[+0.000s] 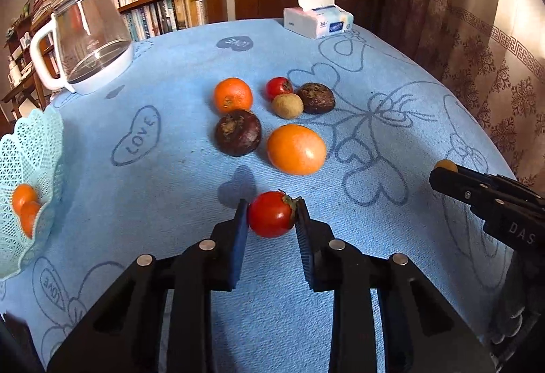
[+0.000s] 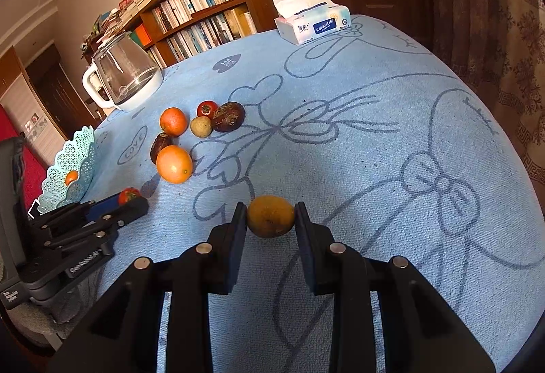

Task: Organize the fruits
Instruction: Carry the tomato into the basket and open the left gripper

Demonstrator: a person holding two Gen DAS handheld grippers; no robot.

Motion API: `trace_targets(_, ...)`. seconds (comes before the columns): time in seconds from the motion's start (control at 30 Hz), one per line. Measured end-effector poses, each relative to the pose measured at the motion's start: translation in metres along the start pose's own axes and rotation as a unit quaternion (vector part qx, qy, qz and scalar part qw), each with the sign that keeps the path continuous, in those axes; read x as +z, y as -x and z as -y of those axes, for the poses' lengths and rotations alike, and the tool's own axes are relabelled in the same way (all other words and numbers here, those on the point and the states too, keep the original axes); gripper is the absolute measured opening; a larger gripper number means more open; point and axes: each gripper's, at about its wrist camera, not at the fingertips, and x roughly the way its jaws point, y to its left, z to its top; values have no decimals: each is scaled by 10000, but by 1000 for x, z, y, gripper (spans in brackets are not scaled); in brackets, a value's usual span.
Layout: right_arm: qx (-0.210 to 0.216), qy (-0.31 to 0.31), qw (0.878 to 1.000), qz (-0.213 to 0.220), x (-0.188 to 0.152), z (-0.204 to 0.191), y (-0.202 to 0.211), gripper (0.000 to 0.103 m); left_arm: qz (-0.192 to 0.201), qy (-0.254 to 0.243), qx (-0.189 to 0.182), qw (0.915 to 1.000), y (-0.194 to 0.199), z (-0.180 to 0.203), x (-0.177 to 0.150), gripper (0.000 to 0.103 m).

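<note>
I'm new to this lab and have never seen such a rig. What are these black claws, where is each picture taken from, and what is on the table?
They are two hand-held grippers, each carrying a fisheye camera looking along its fingers. In the left camera's picture, the left gripper is shut on a red tomato. In the right camera's picture, the right gripper is shut on a yellowish fruit. On the blue tablecloth lie more fruits, among them a large orange, plus a glass kettle, a tissue pack and a mesh basket containing orange fruit.
</note>
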Motion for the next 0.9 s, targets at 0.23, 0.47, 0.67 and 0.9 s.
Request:
trace_targets(0.23,-17,11,10000,19,0,1,1,29,144,193,238,9994,17,-21,-5,28)
trace_targets(0.47,-96,52,9999,46,0,0,2,29,269,420,573,9971,29,-49,-11,28)
trace_targets(0.67,-129,68,9999,56,-2,-1,2,29,428,602,715,9947,44,-69,-11,28)
trace_targets(0.9,-134,74,9999,58,-1,-1,2,29,615,858,1023,9891,66,-102,-13,28)
